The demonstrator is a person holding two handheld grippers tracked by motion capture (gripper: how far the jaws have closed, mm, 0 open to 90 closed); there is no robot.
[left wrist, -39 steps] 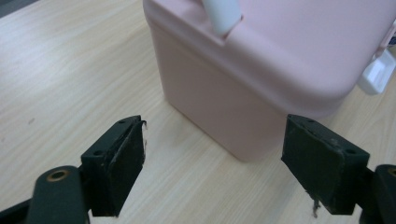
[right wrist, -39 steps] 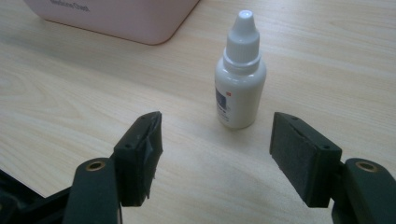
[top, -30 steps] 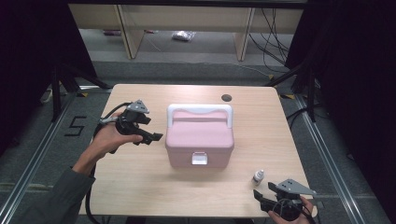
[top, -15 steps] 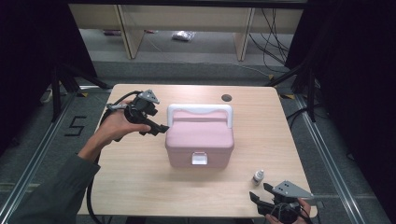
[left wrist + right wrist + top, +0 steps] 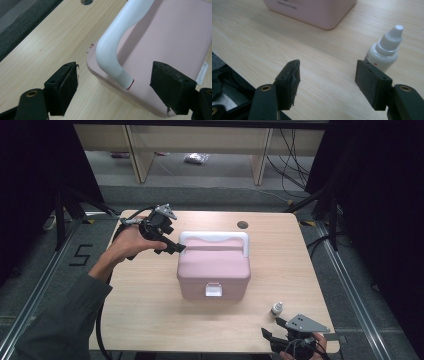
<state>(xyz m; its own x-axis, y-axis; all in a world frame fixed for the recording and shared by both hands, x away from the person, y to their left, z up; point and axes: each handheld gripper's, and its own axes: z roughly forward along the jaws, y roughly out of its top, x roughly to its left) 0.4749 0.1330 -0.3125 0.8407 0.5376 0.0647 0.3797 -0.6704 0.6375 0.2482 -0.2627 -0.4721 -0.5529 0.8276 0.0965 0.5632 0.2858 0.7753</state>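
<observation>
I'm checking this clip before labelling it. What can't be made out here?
- Pink box: contents hidden, lid shut, high view.
- Box lettering: cut by the top edge, blurred, right gripper view.
- Dropper bottle: label hidden behind a jaw there; too small in the high view.
- Right gripper: cut by the bottom edge, high view.

Left hand-held gripper raised on an outstretched arm, jaws apart, right hand-held gripper low, jaws apart
</observation>
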